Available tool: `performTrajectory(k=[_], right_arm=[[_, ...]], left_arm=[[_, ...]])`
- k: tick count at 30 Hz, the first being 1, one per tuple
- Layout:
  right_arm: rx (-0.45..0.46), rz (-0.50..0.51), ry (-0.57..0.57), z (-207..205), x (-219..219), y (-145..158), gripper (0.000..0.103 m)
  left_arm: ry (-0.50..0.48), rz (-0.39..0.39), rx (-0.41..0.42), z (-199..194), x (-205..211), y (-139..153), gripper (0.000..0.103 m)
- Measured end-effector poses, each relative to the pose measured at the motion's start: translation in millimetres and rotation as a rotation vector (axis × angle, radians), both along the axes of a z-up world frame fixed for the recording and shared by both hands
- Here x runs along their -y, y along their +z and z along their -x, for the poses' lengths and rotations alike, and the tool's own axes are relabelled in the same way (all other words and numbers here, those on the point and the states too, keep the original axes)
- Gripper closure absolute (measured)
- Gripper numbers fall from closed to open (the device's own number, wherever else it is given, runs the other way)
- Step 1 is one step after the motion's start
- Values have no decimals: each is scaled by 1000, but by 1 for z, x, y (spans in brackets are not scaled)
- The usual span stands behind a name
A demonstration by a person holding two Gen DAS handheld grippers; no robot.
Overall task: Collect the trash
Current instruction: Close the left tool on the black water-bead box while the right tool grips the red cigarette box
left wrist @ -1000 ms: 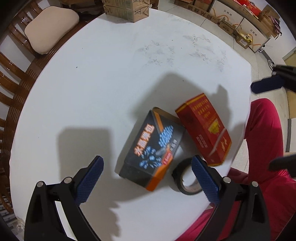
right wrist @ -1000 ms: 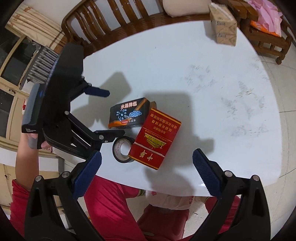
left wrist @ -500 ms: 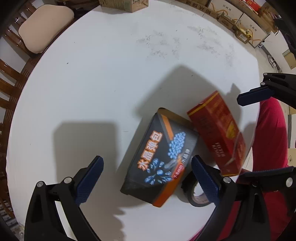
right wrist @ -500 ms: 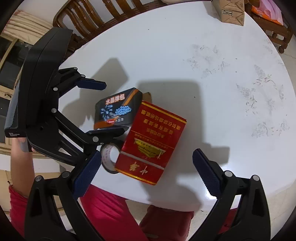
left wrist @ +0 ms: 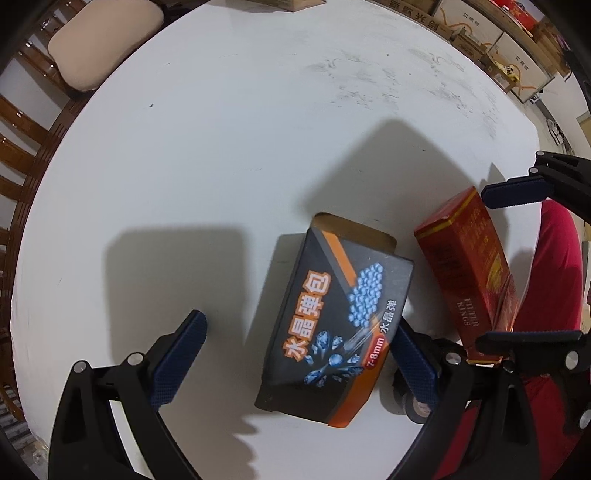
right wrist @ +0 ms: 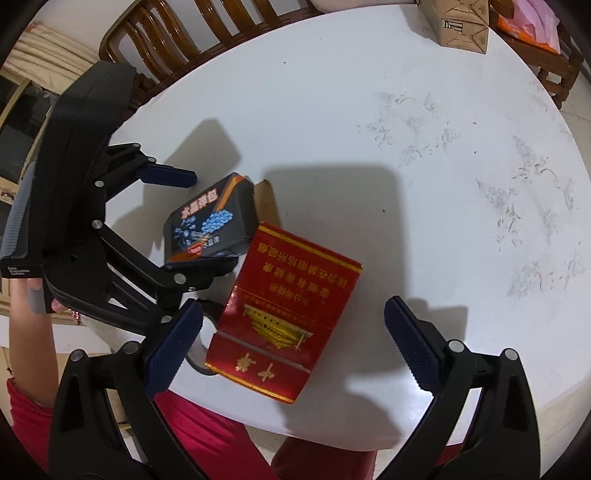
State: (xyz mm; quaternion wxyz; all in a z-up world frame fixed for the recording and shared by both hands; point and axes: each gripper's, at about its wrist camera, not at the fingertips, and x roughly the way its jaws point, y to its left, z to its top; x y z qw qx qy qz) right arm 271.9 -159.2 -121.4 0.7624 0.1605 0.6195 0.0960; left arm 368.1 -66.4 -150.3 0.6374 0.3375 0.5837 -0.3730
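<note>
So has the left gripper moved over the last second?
Yes. The left gripper has come forward and down: the black box now sits between its jaws, judged against the fixed white table.

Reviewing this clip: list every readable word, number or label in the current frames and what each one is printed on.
"水晶弹包": large orange characters on the black box.
"7-8mm" and "水晶弹": red band on the same box.
"FILTER KINGS": side of the red carton.
"Data Acquisition System": small label on the left gripper housing.
Gold characters on the red carton's face: upside down, too blurred.
Print on the cardboard boxes: too blurred.
</note>
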Motion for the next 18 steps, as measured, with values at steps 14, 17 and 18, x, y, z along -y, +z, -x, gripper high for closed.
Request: performTrajectory(k=[14,17,18], right_arm=[[59,176,75,4,-14,4,45],[65,170,79,5,-11,5,45],[65,165,81,5,-9,5,45]], left_arm=[[96,31,19,10,-7,9,24],[104,38,24,22,-6,15,38],[110,39,25,25,-5,17,45]])
